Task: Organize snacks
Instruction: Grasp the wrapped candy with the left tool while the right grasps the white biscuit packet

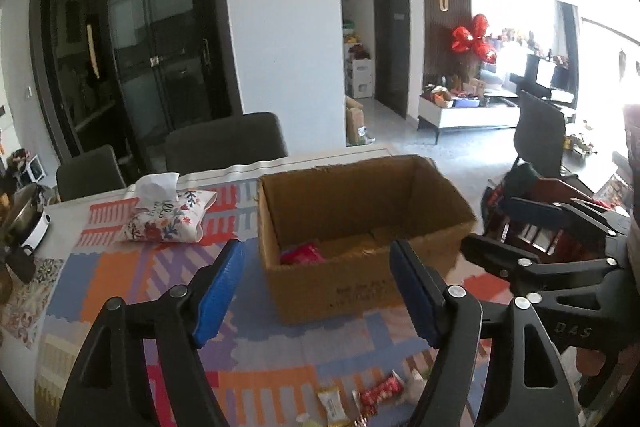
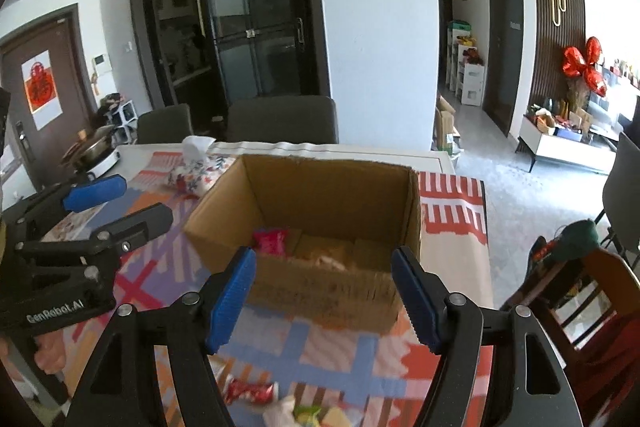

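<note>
An open cardboard box [image 1: 340, 291] stands on the patterned table mat, also seen in the right wrist view [image 2: 320, 299]. A red snack packet [image 1: 302, 254] lies inside it [image 2: 271, 241]. Loose snack packets [image 1: 376, 397] lie on the mat in front of the box, below both grippers [image 2: 250, 391]. My left gripper [image 1: 320, 297] is open and empty above the mat, before the box. My right gripper [image 2: 326, 297] is open and empty, facing the box's front wall. Each gripper shows in the other's view: the right one [image 1: 504, 227], the left one [image 2: 120, 201].
A floral tissue pouch [image 1: 166, 217] lies left of the box. A pot on a white cooker [image 1: 24, 223] stands at the table's left end. Two dark chairs [image 1: 226, 143] stand behind the table. A wooden chair [image 2: 580, 291] is at the right.
</note>
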Demonstrator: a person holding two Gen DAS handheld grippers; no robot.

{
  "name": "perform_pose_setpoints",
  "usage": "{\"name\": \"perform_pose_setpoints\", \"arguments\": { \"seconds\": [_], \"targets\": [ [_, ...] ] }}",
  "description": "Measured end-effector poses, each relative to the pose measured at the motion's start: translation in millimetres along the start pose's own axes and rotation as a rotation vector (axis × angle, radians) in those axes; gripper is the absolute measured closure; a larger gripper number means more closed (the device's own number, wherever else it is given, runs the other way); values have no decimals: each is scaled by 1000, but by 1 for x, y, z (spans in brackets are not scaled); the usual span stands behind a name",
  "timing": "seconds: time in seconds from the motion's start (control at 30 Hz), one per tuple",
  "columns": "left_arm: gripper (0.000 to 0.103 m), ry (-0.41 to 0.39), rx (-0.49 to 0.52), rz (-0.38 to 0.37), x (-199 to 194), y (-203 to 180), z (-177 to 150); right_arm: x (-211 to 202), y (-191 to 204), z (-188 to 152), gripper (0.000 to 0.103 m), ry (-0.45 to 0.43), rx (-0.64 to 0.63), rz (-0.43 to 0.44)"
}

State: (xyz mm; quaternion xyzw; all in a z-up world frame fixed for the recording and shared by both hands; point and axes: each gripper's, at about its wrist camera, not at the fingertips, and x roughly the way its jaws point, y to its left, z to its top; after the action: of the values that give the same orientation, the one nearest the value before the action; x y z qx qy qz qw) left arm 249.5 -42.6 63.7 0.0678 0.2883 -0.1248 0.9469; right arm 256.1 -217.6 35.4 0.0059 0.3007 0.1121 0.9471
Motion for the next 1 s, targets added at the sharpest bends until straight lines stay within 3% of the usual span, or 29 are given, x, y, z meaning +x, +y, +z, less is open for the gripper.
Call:
{"name": "perform_pose_setpoints", "arguments": {
  "seconds": [0.4, 0.7, 1.0],
  "targets": [
    [29, 19, 22, -37, -37, -11, -55, -24, 23, -53, 32, 59, -60, 44],
    [30, 134, 30, -74, -28, -12, -102, -9, 37, -91, 32, 179, -114, 66],
    [42, 260, 34, -144, -2, -16, -141, 20, 43, -126, 38, 307, -167, 80]
  ]
}}
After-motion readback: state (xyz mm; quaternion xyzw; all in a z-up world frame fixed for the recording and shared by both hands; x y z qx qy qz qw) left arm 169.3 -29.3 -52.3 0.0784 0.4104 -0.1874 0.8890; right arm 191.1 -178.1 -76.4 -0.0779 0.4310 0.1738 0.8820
